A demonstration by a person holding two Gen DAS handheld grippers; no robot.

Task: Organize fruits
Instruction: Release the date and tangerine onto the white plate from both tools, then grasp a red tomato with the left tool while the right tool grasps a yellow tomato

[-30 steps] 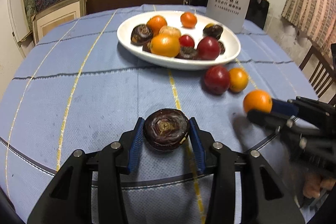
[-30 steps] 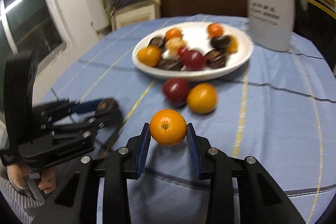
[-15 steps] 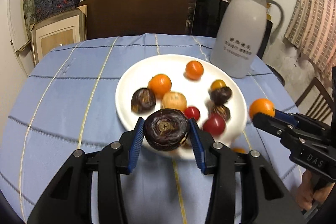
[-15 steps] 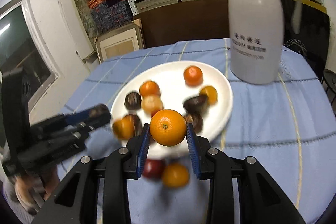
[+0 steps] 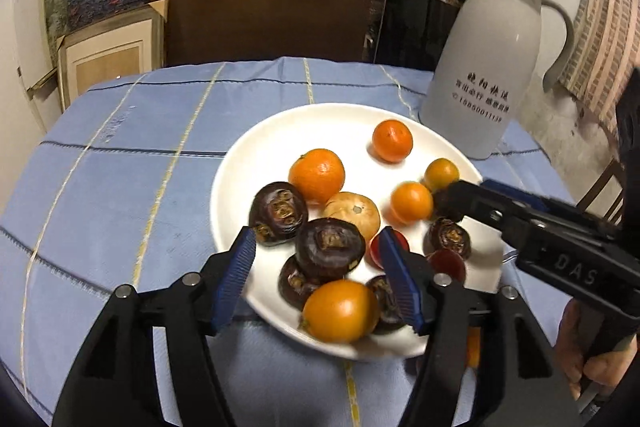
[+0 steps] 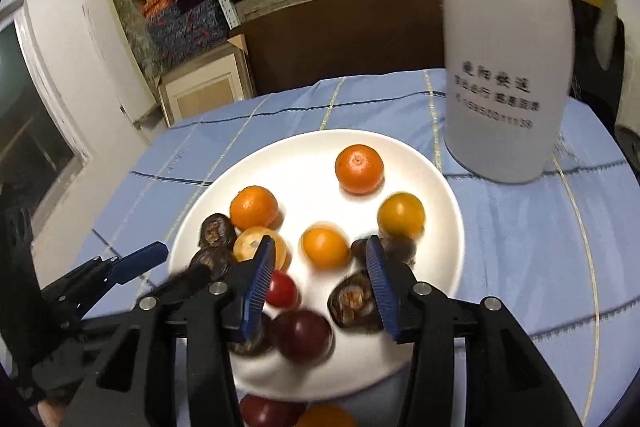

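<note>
A white plate point(image 5: 280, 131) point(image 6: 304, 155) on the blue tablecloth holds several oranges, dark water chestnuts and red fruits. My left gripper point(image 5: 318, 257) is open over the plate's near side; the dark water chestnut point(image 5: 330, 253) it carried lies free between its jaws on other fruit. My right gripper point(image 6: 320, 259) is open above the plate, and the small orange point(image 6: 325, 247) lies loose on the plate between its jaws. The right gripper also shows in the left wrist view point(image 5: 472, 195), the left one in the right wrist view point(image 6: 160, 263).
A tall white thermos jug point(image 5: 484, 67) point(image 6: 508, 59) stands just behind the plate on the right. A red fruit point(image 6: 264, 409) and an orange point(image 6: 326, 418) lie on the cloth in front of the plate. Shelves and boxes stand behind the table.
Both grippers moved forward over the plate and opened. The water chestnut and the small orange left the jaws and now lie on the plate.
</note>
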